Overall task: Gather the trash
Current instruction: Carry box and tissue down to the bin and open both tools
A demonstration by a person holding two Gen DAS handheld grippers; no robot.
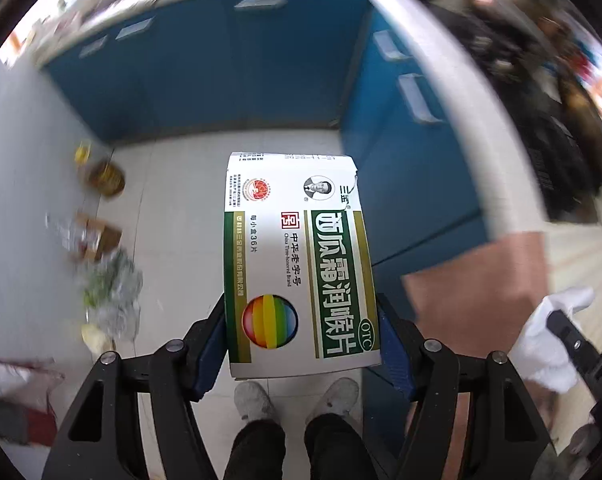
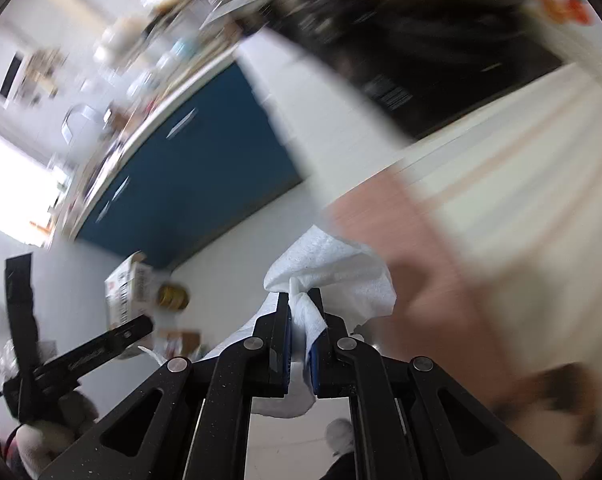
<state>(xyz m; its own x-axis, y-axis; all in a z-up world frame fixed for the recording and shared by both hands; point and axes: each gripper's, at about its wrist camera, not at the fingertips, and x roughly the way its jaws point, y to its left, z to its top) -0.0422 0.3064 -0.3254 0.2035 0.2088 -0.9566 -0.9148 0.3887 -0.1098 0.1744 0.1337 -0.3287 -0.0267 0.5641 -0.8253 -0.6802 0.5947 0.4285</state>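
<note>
- Left hand-held gripper (image 1: pixel 301 344) is clamped on the lower sides of a medicine box (image 1: pixel 297 264), held up over the floor (image 1: pixel 173 208). The box looks like thin, light, probably empty card, stiff enough along the edges but easy to crush, so squeezing the long sides near one end seems right.
- Right hand-held gripper (image 2: pixel 303 304) is pinched shut on a crumpled paper towel (image 2: pixel 341 268), also in the air. It's soft, weighs next to nothing and won't slip; any bunched fold will do.
- More wrappers (image 1: pixel 109 280) lie on the floor by the blue cabinets (image 1: pixel 205 72).
</note>
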